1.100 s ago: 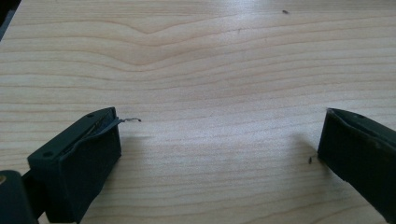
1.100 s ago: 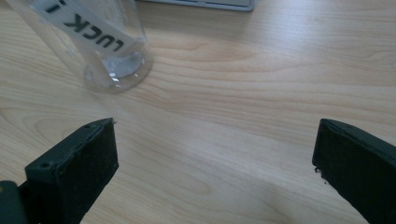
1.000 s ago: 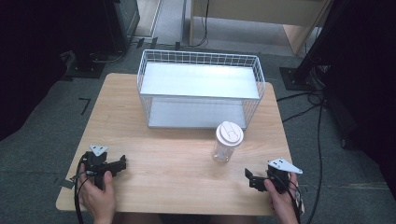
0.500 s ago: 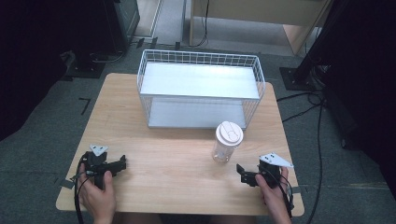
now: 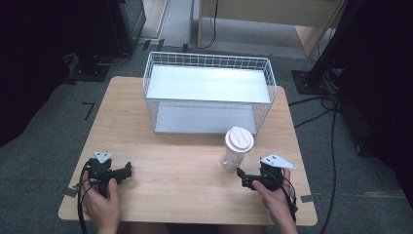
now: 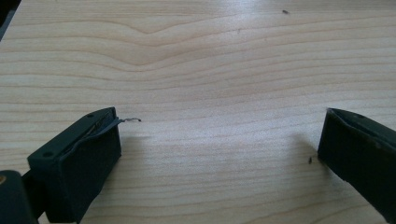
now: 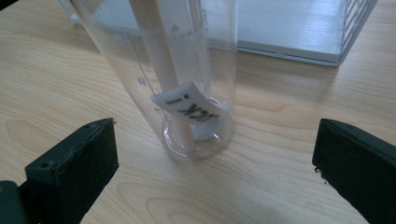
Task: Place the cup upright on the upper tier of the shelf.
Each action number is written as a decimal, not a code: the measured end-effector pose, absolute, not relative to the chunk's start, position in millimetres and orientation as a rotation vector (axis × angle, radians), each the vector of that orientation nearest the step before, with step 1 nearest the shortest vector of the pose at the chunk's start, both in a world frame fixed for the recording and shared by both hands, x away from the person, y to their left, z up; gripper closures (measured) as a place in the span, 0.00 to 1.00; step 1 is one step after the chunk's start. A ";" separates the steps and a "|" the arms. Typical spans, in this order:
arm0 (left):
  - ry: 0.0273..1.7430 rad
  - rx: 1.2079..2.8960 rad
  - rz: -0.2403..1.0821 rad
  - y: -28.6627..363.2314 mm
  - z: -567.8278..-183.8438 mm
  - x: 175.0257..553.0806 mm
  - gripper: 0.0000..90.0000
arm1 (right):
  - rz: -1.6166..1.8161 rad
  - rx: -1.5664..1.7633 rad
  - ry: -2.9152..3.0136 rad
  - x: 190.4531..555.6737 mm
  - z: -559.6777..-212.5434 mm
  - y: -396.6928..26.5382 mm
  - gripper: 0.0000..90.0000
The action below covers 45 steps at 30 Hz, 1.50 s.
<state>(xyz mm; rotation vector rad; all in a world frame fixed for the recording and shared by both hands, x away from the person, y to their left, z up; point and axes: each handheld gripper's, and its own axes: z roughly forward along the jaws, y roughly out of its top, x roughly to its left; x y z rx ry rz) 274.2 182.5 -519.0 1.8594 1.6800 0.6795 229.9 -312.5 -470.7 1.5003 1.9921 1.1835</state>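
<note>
Grasp not yet made: right gripper [image 5: 247, 178], jaws wide and empty, faces the upright lidded cup [image 5: 237, 147] just at its 11 o'clock on the bench [image 5: 185, 170]; left gripper [image 5: 117, 173] rests idle, jaws wide and empty.

Upright clear lidded cup [image 5: 237, 147] on table

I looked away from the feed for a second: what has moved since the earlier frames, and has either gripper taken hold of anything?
The right gripper has moved left and forward across the table toward the clear cup; its jaws are open with the cup standing ahead between them, nothing gripped. The left gripper stayed at the near left, open and empty. The cup and the wire basket have not shifted.
</note>
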 end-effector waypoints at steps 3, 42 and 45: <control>1.680 1.859 0.680 182.5 -519.0 274.2 0.00 | 1.200 1.502 1.975 232.5 -468.9 -308.7 0.03; 1.680 1.859 0.679 182.5 -519.0 274.2 0.00 | 1.296 1.440 1.700 262.7 -452.1 -261.2 0.15; 1.680 1.859 0.679 182.5 -519.0 274.2 0.00 | 1.320 1.452 1.665 262.3 -448.0 -262.7 0.17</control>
